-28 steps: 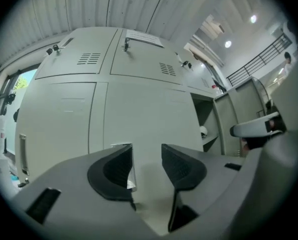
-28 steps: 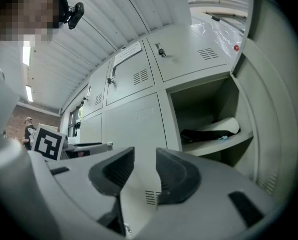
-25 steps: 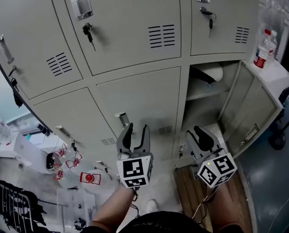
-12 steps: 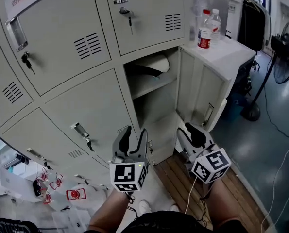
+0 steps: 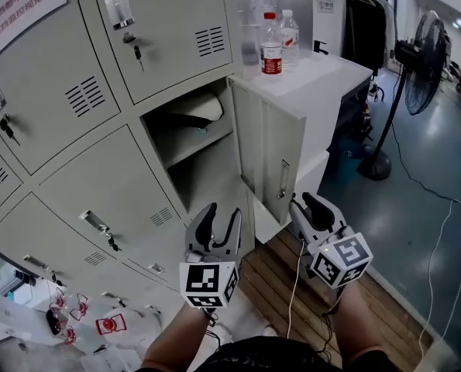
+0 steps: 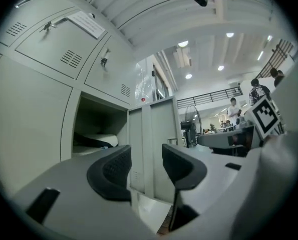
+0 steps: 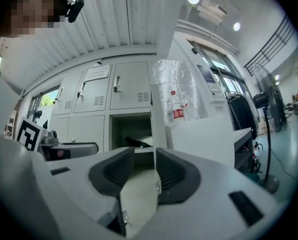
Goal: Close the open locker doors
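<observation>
Grey metal locker door point(image 5: 263, 149) stands swung out from its open compartment, long axis upright. In the head view it lies at eleven o'clock from the right gripper point(image 5: 311, 205) and one o'clock from the left gripper point(image 5: 218, 225). The right gripper is nearer, its parted, empty jaws lined up on the door's free edge; the left gripper's jaws are also apart and empty.

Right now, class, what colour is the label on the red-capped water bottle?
Red. The water bottle and its label show best in the head view.
</observation>
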{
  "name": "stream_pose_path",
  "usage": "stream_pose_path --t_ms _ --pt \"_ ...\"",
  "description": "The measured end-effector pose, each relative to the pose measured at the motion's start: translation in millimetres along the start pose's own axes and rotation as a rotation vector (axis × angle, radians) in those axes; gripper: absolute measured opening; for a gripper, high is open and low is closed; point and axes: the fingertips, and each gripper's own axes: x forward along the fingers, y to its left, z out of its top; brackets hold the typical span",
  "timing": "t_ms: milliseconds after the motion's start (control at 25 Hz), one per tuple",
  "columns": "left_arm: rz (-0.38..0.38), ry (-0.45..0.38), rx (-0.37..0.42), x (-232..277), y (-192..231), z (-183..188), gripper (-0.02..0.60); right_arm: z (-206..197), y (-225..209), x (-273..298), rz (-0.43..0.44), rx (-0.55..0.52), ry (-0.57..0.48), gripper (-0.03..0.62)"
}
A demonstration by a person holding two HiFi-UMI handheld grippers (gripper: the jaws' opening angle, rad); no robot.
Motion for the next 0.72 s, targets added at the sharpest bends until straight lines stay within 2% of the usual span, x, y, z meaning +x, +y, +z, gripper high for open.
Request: stream_pose_path --t_ms 320,720 --pt "-0.057 -0.012 -0.035 13 -35 0 0.184 2 -29 5 0.016 0.015 0.018 0.121" --pt "-0.055 -0.007 -0.04 11 -28 -1 0.184 -4 -38 39 0.037 0.017 0.037 0.121"
